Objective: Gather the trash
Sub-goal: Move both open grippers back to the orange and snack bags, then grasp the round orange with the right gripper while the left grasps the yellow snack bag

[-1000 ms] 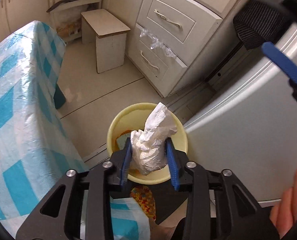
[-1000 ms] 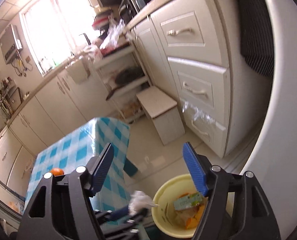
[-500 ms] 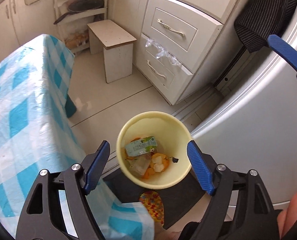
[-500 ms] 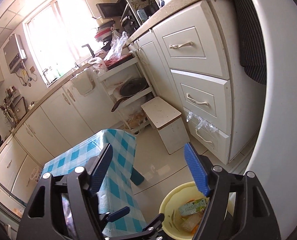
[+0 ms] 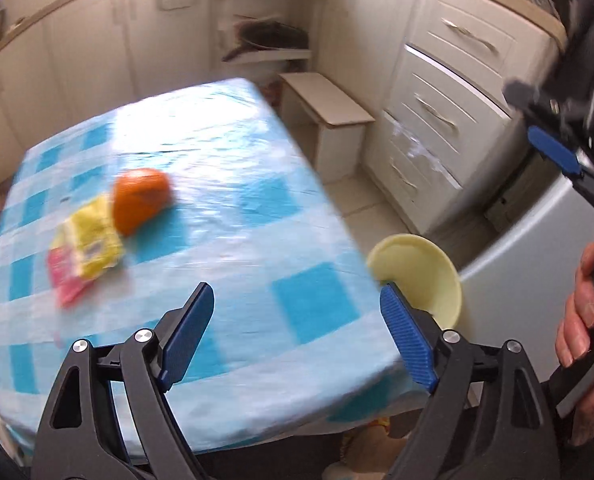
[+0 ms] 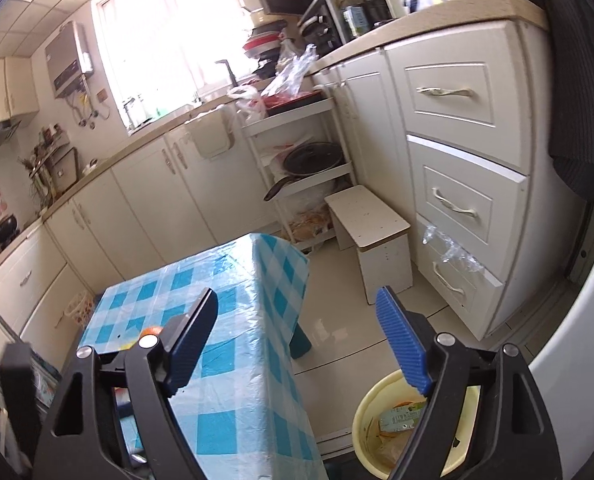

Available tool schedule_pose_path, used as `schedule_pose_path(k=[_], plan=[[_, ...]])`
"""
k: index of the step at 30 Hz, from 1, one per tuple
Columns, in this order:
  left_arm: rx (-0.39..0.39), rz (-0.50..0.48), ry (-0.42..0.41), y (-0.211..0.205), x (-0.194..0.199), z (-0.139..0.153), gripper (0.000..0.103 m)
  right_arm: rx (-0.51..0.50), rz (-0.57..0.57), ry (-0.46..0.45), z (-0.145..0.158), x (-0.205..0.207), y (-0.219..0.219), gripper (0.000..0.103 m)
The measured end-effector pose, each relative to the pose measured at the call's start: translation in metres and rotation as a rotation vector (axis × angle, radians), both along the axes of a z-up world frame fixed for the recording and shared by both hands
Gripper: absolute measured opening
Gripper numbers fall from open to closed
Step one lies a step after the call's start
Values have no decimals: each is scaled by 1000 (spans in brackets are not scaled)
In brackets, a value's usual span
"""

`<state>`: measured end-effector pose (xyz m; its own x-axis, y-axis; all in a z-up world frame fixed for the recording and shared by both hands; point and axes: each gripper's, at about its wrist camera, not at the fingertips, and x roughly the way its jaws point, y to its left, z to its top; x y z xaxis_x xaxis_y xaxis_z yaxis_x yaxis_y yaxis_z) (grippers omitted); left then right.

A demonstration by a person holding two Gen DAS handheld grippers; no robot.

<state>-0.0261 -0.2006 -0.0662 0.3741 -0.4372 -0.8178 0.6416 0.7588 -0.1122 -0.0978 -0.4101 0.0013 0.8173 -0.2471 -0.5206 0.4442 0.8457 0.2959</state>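
Observation:
My left gripper (image 5: pixel 297 336) is open and empty above the near edge of the blue checked table (image 5: pixel 217 208). An orange peel (image 5: pixel 139 199) and a yellow and red wrapper (image 5: pixel 83 250) lie on the table's left part, blurred by motion. The yellow trash bucket (image 5: pixel 421 270) stands on the floor off the table's right corner. My right gripper (image 6: pixel 297 344) is open and empty, held high beside the table (image 6: pixel 233 320), over the bucket (image 6: pixel 367 436), which holds a green carton and orange scraps.
A white stool (image 6: pixel 373 236) stands by the cream drawers (image 6: pixel 457 208). A white fridge wall (image 5: pixel 529 272) is close on the right. A shelf rack with pans (image 6: pixel 309 160) stands at the back. A blue table leg (image 6: pixel 301 340) shows on the tiled floor.
My left gripper let the white crumpled bag go into the bucket, opened, then swung left over the table. My right gripper rose a little and stayed open.

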Motion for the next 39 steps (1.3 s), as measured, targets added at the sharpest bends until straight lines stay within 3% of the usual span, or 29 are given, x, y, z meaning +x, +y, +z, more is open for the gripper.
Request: schedule_pose_path(k=[4, 7, 11, 16, 22, 30, 38, 39], plan=[[-10, 190, -22, 65, 37, 8, 86, 4, 57, 48, -9, 21, 17, 82], [-14, 360, 22, 112, 69, 1, 87, 15, 111, 97, -20, 40, 35, 84], [-14, 463, 78, 139, 100, -14, 87, 30, 195, 142, -32, 69, 62, 87], [72, 461, 97, 127, 122, -41, 87, 7, 308, 215, -46, 113, 103, 87], [121, 429, 93, 113, 136, -51, 87, -50, 414, 276, -62, 171, 142, 89], [108, 397, 102, 121, 144, -55, 89, -10, 457, 382, -104, 244, 151, 90], [116, 339, 104, 102, 156, -63, 89, -4, 513, 428, -123, 266, 159, 89], [122, 329, 99, 98, 156, -64, 90, 3, 523, 429, -124, 268, 158, 82]])
